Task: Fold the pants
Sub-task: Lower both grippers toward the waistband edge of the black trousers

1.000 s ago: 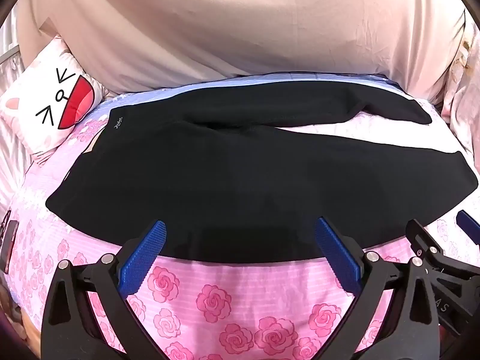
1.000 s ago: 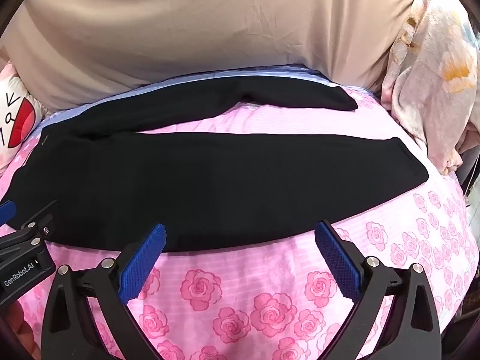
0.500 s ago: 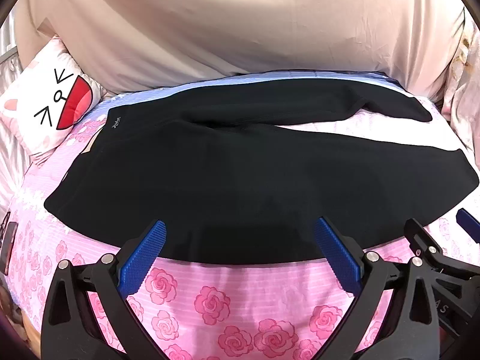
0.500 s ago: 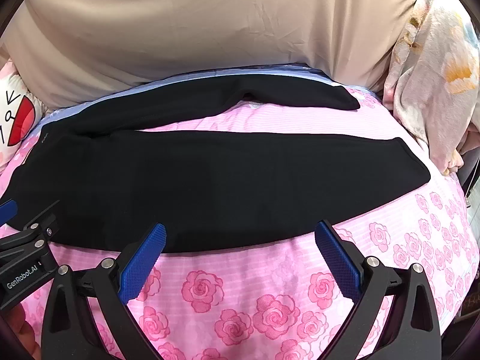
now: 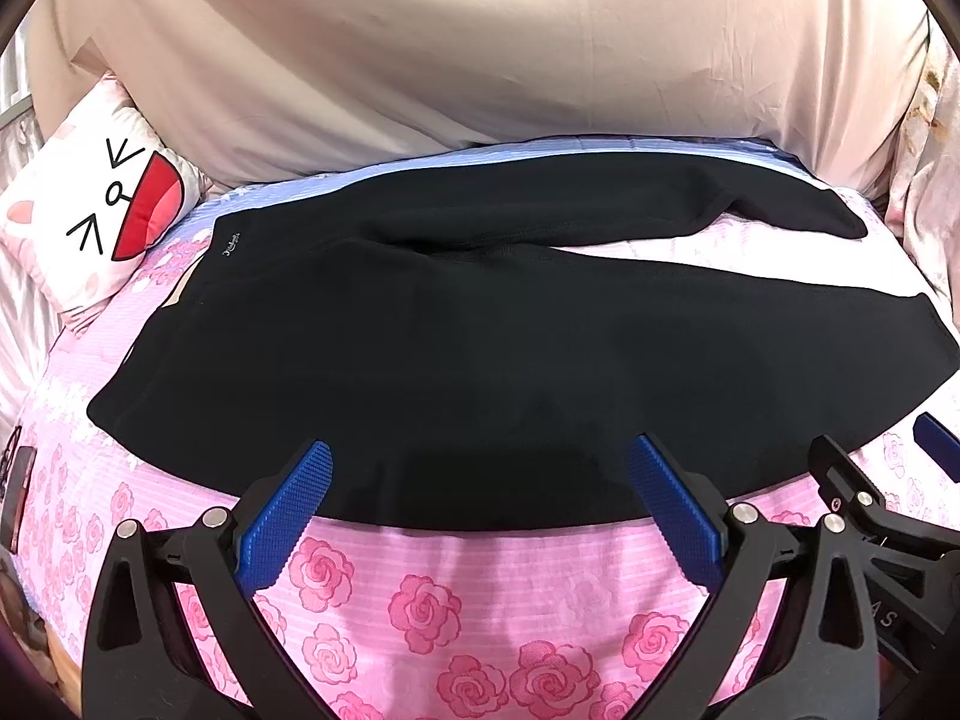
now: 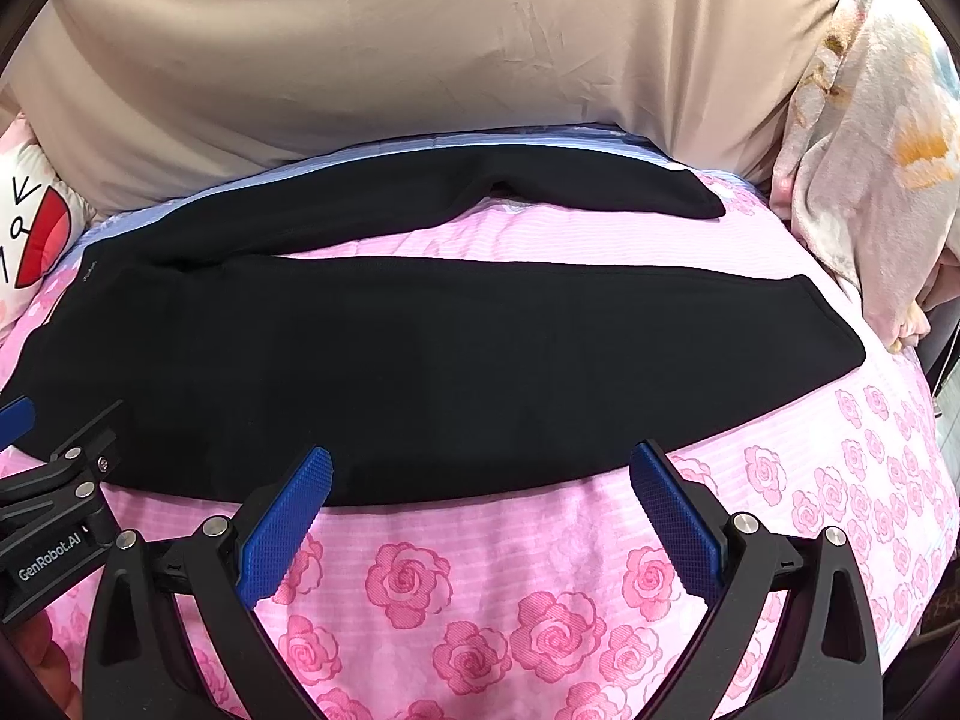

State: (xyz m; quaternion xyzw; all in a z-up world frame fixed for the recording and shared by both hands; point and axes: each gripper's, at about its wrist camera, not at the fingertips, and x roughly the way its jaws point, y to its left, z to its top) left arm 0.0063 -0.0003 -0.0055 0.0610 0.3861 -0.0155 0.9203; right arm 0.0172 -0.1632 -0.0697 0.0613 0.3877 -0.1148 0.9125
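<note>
One pant leg [image 6: 540,192] perhaps half-hidden.

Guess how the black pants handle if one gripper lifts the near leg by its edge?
Probably floppy: the black pants lie flat, following the bedspread's curve. Likely to drape and trail, since the legs run long. The matte knit looks unlikely to slip.

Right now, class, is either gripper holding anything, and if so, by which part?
Nothing is held. The left gripper and right gripper both hover with jaws open near the flat black fabric pants.
</note>
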